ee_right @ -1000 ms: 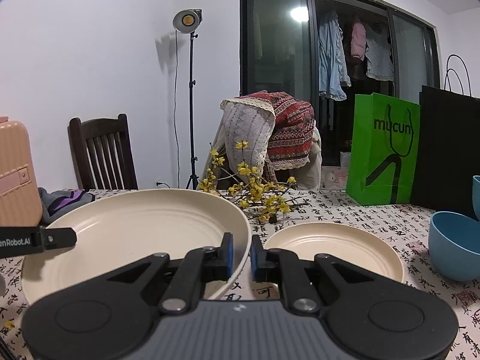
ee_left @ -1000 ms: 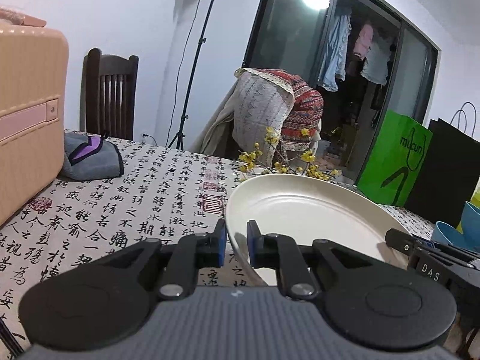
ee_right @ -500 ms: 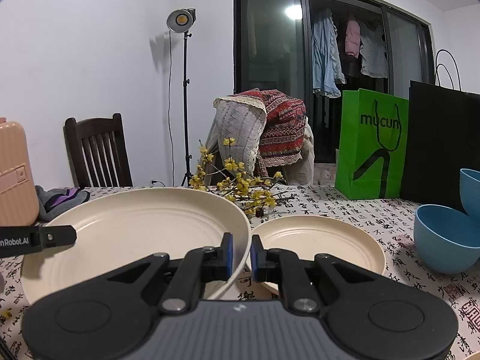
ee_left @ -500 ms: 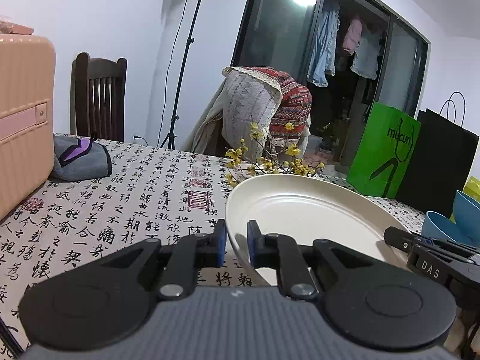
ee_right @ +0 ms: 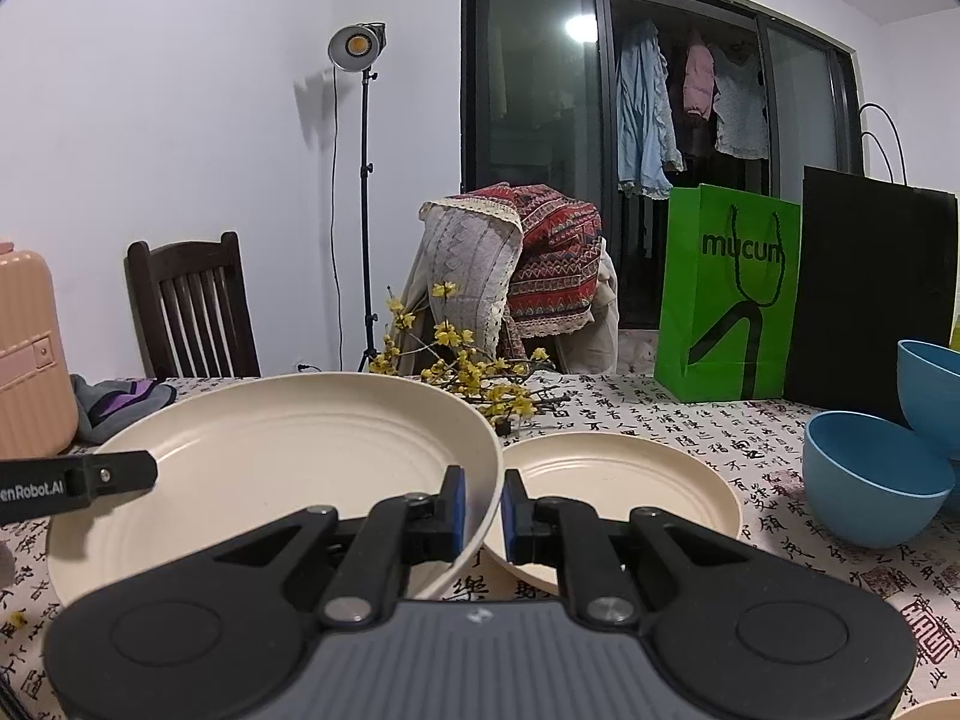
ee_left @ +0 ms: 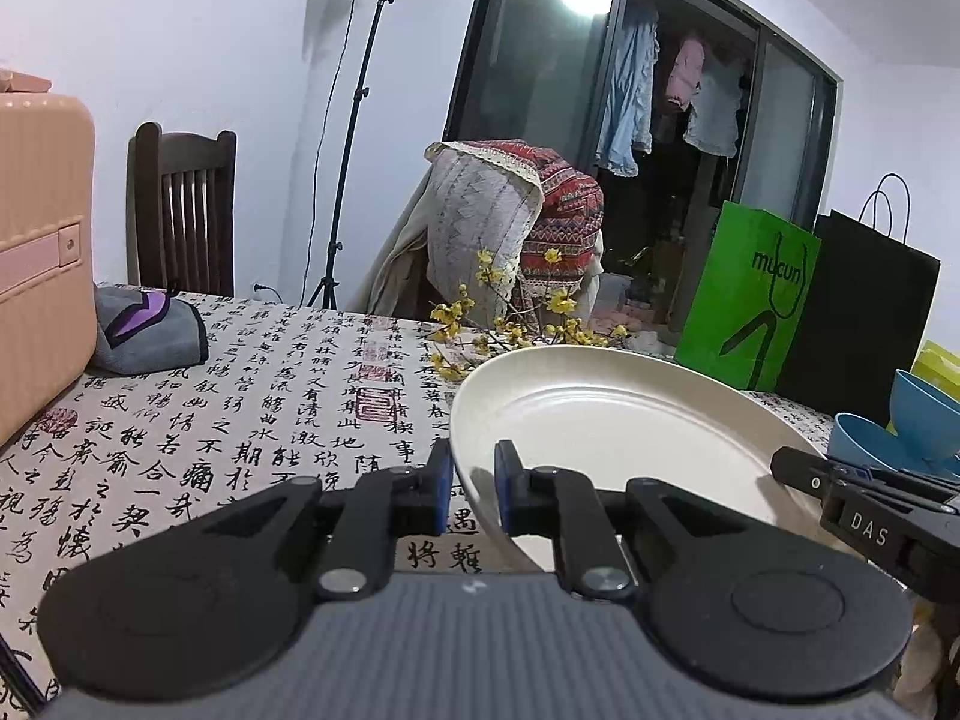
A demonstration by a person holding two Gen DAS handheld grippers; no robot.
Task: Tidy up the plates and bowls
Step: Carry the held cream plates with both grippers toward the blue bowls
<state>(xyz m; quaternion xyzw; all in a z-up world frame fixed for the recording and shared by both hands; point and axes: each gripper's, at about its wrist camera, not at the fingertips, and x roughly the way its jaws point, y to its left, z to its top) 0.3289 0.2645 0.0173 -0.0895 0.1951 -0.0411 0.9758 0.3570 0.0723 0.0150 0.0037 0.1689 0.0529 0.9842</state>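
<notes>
A large cream plate [ee_left: 612, 420] [ee_right: 270, 456] hangs tilted above the table, held at both sides. My left gripper [ee_left: 474, 489] is shut on its left rim. Its right rim sits between the pads of my right gripper [ee_right: 479, 510], which is shut on it. A smaller cream plate [ee_right: 624, 492] lies flat on the table just right of the held one. Two blue bowls [ee_right: 870, 474] sit at the far right, one leaning behind the other. The right gripper's finger [ee_left: 864, 498] shows at the right edge of the left wrist view.
A pink suitcase [ee_left: 42, 300] stands at the table's left end beside a folded grey cloth [ee_left: 144, 330]. A yellow flower sprig [ee_right: 474, 372] lies behind the plates. Green [ee_right: 726, 300] and black [ee_right: 870, 300] paper bags stand at the back right. Two chairs and a lamp stand are beyond the table.
Both grippers have carried the large plate to the right: the bags, flowers and small plate have slid left in both views. The grips are unchanged.
</notes>
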